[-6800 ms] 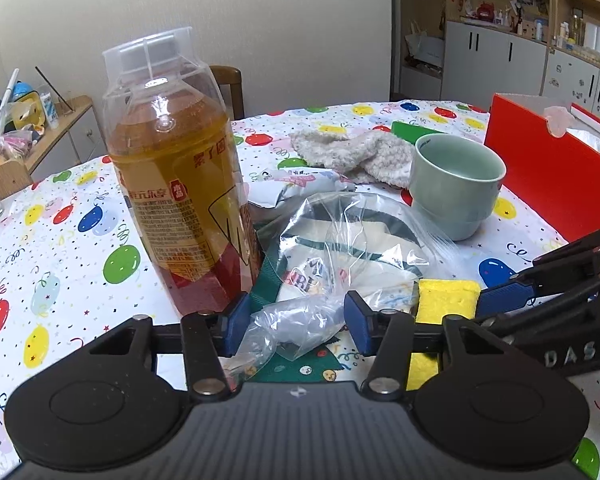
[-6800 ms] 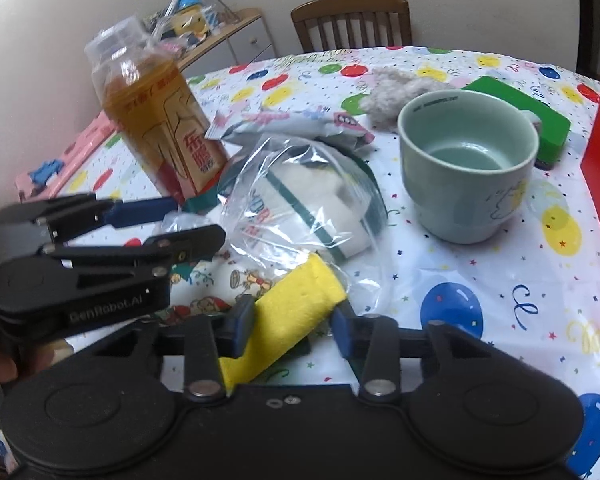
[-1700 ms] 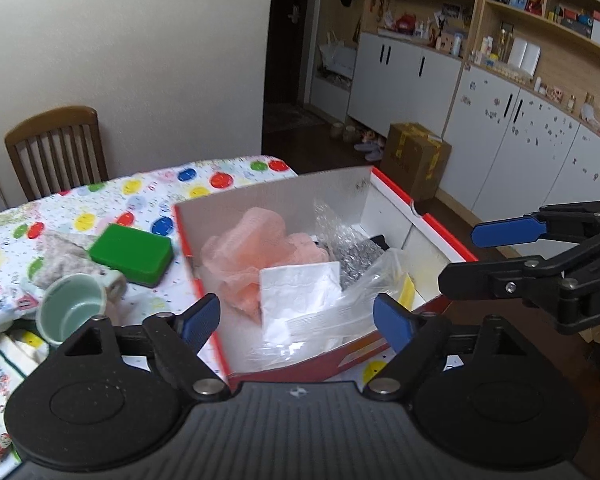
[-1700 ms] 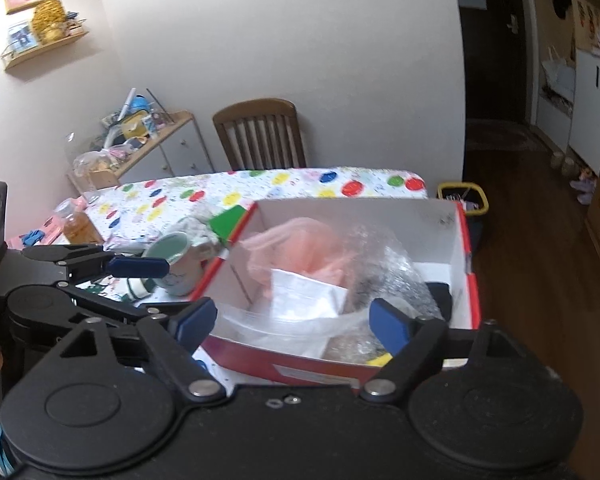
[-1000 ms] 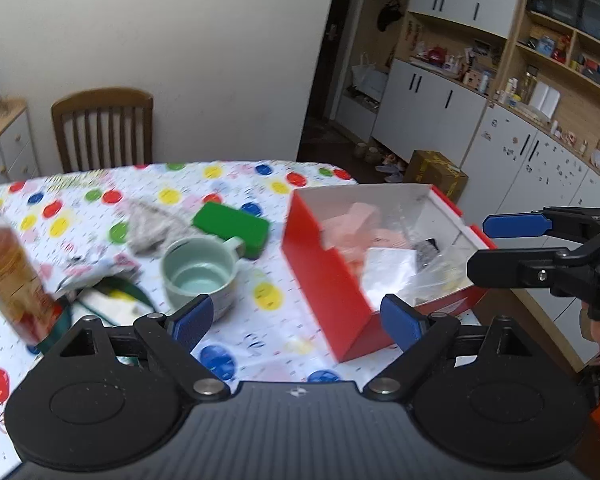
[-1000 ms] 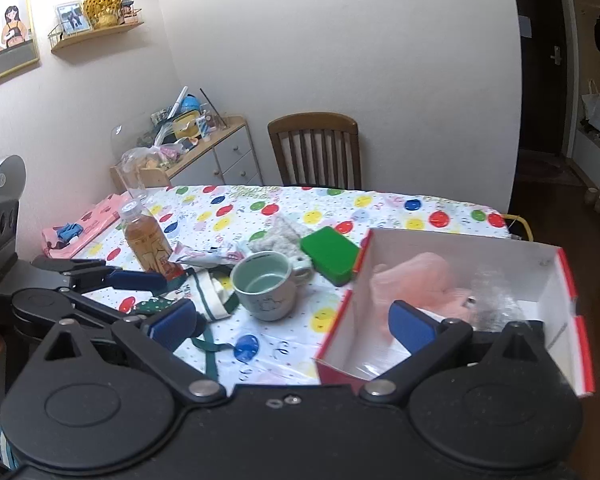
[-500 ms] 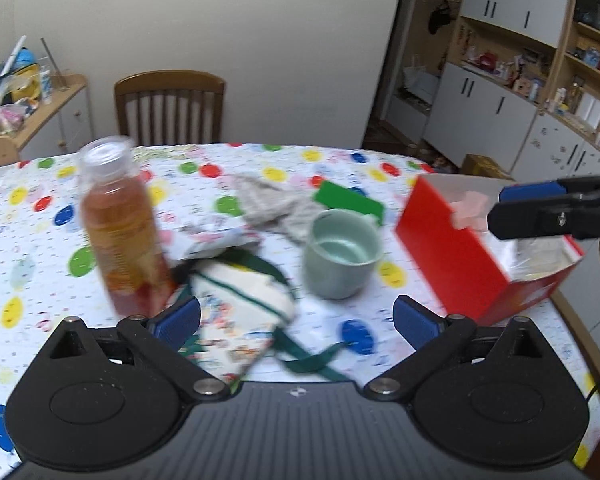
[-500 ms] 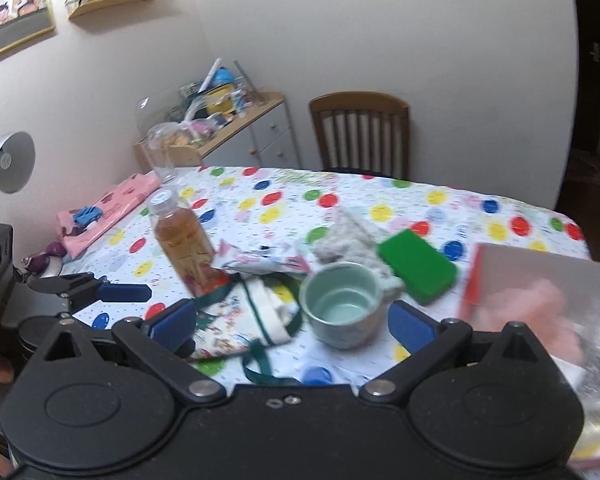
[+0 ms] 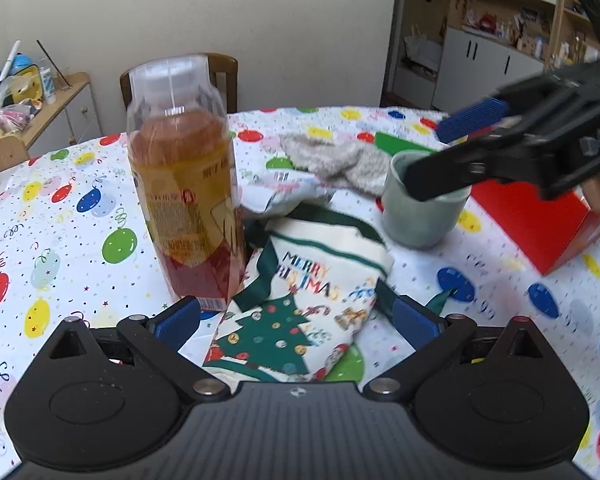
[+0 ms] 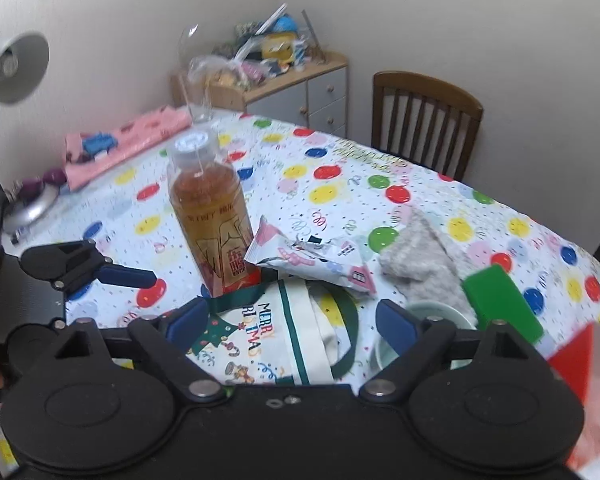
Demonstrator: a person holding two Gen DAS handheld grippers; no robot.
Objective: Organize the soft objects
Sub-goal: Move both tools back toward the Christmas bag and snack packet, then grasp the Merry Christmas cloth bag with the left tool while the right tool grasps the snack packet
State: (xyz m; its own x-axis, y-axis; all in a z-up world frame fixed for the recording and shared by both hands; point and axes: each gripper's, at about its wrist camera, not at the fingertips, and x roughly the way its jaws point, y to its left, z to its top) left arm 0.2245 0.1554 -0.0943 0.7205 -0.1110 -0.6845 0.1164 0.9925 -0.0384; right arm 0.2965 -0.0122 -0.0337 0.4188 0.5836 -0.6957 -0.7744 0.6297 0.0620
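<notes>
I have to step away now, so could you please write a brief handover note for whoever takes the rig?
Left claw: open, empty, over the Christmas cloth bag.
Right claw: open, empty, jaws just closing a little, above the same bag.
Done: pink soft item lies in the red box.
Left on the table: the Christmas bag beside the tea bottle, grey knit cloth, printed packet.
</notes>
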